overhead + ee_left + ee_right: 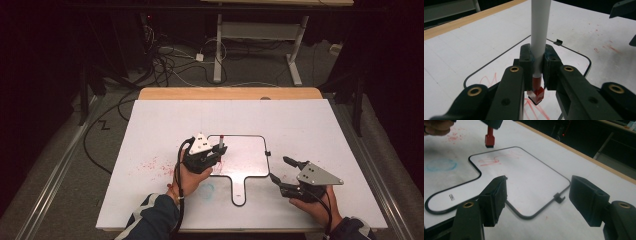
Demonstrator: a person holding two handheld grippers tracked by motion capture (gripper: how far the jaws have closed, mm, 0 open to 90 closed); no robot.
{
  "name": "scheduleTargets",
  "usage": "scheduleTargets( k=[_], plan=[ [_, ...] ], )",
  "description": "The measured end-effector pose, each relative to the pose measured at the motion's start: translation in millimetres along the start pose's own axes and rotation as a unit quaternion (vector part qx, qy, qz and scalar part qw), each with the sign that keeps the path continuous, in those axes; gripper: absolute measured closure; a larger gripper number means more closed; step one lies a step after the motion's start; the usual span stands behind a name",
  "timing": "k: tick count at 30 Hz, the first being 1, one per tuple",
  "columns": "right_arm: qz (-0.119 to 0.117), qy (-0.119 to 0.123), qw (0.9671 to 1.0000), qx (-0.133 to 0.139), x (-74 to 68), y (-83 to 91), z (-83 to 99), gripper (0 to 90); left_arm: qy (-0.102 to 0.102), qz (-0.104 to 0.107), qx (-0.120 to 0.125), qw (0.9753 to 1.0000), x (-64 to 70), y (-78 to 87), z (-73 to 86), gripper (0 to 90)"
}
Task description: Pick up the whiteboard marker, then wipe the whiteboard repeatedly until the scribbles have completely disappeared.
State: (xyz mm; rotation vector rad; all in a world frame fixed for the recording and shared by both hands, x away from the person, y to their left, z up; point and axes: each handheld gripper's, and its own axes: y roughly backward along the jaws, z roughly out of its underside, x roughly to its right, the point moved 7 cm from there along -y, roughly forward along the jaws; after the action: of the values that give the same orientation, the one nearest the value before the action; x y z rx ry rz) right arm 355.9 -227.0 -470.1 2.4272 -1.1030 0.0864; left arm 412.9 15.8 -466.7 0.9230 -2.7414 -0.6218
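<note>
A small black-rimmed whiteboard (245, 155) with a short handle lies flat on the white table cover. Red scribbles (496, 160) mark its near-left part. My left gripper (218, 150) is shut on a white marker (539, 37), held upright over the board's left edge. The marker's red end with a dark tip (537, 94) points down, close above the scribbles; I cannot tell whether it touches. My right gripper (280, 169) is open just right of the board's lower right corner. Between its fingers (495, 200) are the board (531, 185) and its rim.
Red specks (152, 165) and a faint blue ring (207, 189) stain the cover (310, 125) left of and below the board. A small black clip (559, 198) sits on the board's right rim. The wooden table edge (230, 93) runs along the back; cables lie on the floor beyond.
</note>
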Motion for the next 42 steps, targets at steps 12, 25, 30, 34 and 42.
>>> scheduleTargets(
  k=[12, 25, 30, 34, 42],
  plan=[
    [-0.003, 0.000, 0.9999, -0.015, -1.1, 11.0, 9.6, 30.8, -0.024, 0.013, -0.011, 0.9996, -5.4, -4.6, -4.3, 78.3],
    [-0.023, 0.009, 0.9988, -0.041, -9.9, 3.5, 19.0, 31.1, -0.004, -0.012, -0.022, 0.9997, -36.5, -20.4, -5.9, 78.4],
    [-0.038, 0.015, 0.9978, -0.052, -16.8, -0.6, 23.7, 31.3, -0.005, -0.021, -0.027, 0.9994, -51.6, -35.0, -3.6, 78.4],
    [-0.046, 0.024, 0.9970, -0.057, -21.5, 0.2, 26.8, 31.2, -0.020, -0.050, -0.039, 0.9978, -64.7, -44.3, -1.6, 78.4],
    [-0.044, 0.027, 0.9970, -0.057, -22.2, 3.3, 28.0, 31.6, -0.009, -0.069, -0.024, 0.9973, -77.4, -59.2, 6.0, 78.5]
  ],
)
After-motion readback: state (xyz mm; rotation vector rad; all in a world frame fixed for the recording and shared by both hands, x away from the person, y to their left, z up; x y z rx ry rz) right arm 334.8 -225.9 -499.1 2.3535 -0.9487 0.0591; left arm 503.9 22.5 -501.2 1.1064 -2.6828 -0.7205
